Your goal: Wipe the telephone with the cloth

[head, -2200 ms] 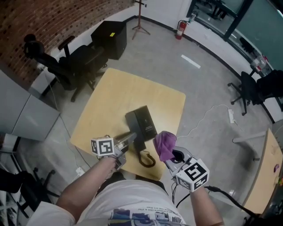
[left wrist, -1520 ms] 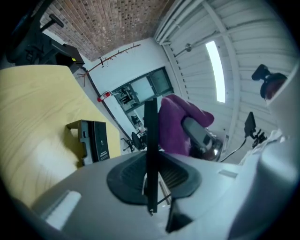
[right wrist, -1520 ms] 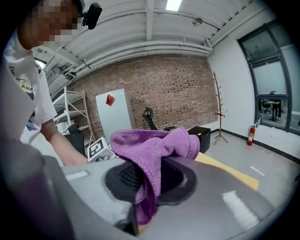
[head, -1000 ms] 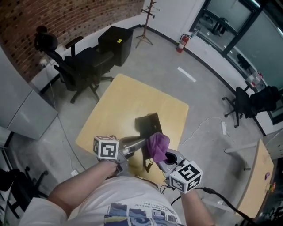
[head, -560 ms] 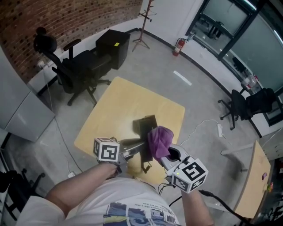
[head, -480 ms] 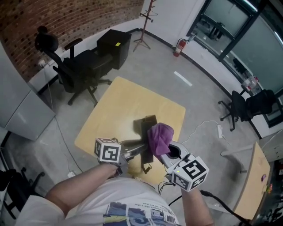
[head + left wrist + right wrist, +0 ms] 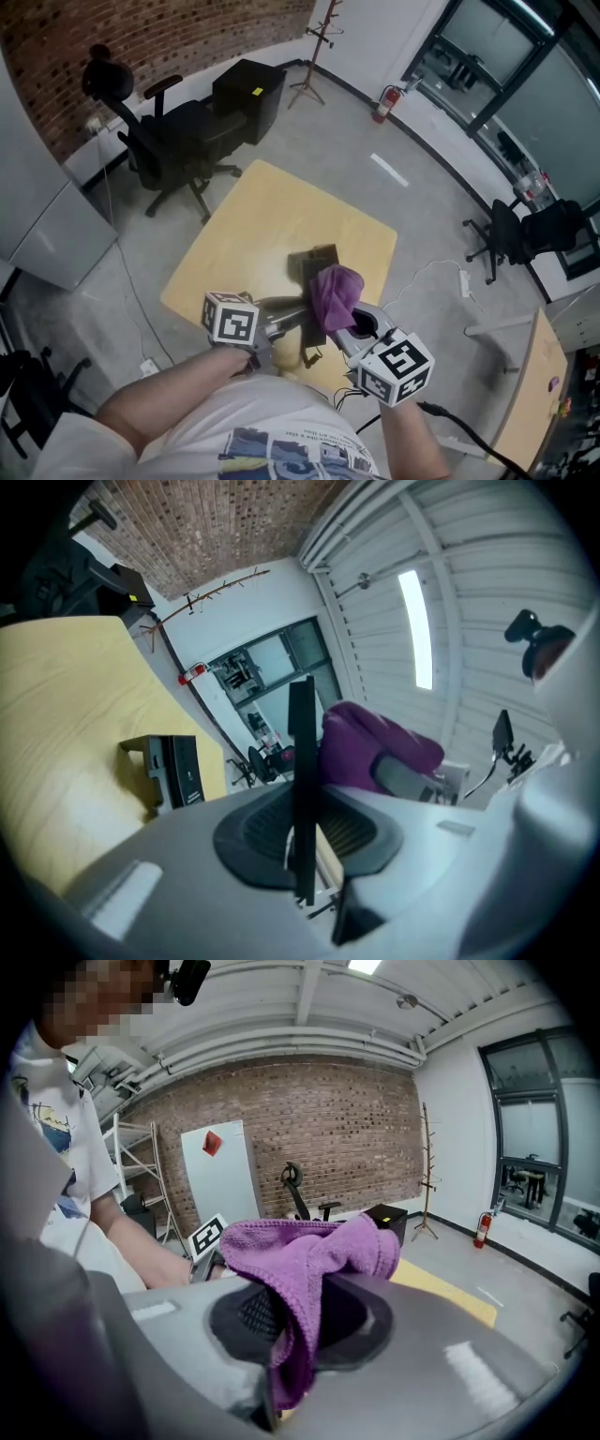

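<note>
Purple cloth (image 7: 309, 1246) is sitting clamped between the jaws of the right gripper (image 7: 300, 1309). The pads are pressing on its middle fold while its loose ends are bunching over the fingertips toward twelve o'clock in the right gripper view. The jaws of the left gripper (image 7: 302, 803) are gripping the handset (image 7: 302, 724) (it is showing there only edge-on, as a thin dark upright bar between the two pads). In the left gripper view the cloth (image 7: 375, 747) is hanging just at three o'clock of that bar; whether the two are touching I cannot tell. In the head view the left gripper (image 7: 286, 319) is reaching in from nine o'clock and the right gripper (image 7: 342, 323) from five o'clock. Both are meeting above the near edge of the table (image 7: 253, 225), with the cloth (image 7: 333, 292) covering the spot where they are coming together. A curly cord (image 7: 307, 358) is dangling from the handset toward six o'clock. The telephone base (image 7: 314, 261) is resting on the yellow wooden table just at eleven o'clock of the cloth, dark and empty of its handset. Farther out, a black office chair (image 7: 178, 131) is standing on the grey floor at ten o'clock of the table. A black cabinet (image 7: 248, 89) is standing at eleven o'clock, near the brick wall (image 7: 169, 33). A coat stand (image 7: 314, 42) is standing at twelve o'clock, and a red fire extinguisher (image 7: 384, 101) is standing at one o'clock by the white wall.
</note>
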`<action>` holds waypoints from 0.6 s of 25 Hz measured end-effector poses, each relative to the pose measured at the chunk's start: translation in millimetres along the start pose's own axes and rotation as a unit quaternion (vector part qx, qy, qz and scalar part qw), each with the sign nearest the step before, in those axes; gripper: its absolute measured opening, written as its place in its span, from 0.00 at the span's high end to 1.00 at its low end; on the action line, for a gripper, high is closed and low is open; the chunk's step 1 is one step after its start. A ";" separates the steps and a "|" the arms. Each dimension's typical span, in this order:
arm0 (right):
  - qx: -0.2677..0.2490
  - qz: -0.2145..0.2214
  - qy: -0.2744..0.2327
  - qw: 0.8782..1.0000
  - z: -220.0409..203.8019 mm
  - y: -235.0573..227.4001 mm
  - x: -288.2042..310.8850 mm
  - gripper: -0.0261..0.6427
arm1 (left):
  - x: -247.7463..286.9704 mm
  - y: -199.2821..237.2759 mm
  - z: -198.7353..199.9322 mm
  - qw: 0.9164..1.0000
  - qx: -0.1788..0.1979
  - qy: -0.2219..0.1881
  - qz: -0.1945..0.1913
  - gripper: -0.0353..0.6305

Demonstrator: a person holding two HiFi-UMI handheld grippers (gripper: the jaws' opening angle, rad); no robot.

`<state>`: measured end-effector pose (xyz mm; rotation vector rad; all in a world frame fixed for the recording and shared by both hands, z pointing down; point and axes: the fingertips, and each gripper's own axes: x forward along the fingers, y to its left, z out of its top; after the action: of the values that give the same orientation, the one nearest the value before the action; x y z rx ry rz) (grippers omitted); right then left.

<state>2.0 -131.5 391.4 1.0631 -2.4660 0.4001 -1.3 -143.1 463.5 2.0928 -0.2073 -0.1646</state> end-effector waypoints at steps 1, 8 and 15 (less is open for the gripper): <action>0.003 0.002 0.006 1.000 -6.3 3.3 -1.2 0.89 | -1.5 0.9 3.1 1.000 0.000 -0.004 0.000 0.83; 0.016 0.003 0.035 0.999 -40.0 18.8 -12.1 0.89 | -7.3 5.3 18.9 1.000 0.001 -0.021 0.001 0.83; -0.009 -0.014 -0.005 1.000 6.1 9.3 -11.1 0.89 | -1.4 3.3 7.1 1.000 0.008 0.000 -0.003 0.83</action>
<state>0.4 -121.0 379.8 1.0929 -2.4564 0.3632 -4.4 -150.5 462.8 2.1096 -0.2039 -0.1665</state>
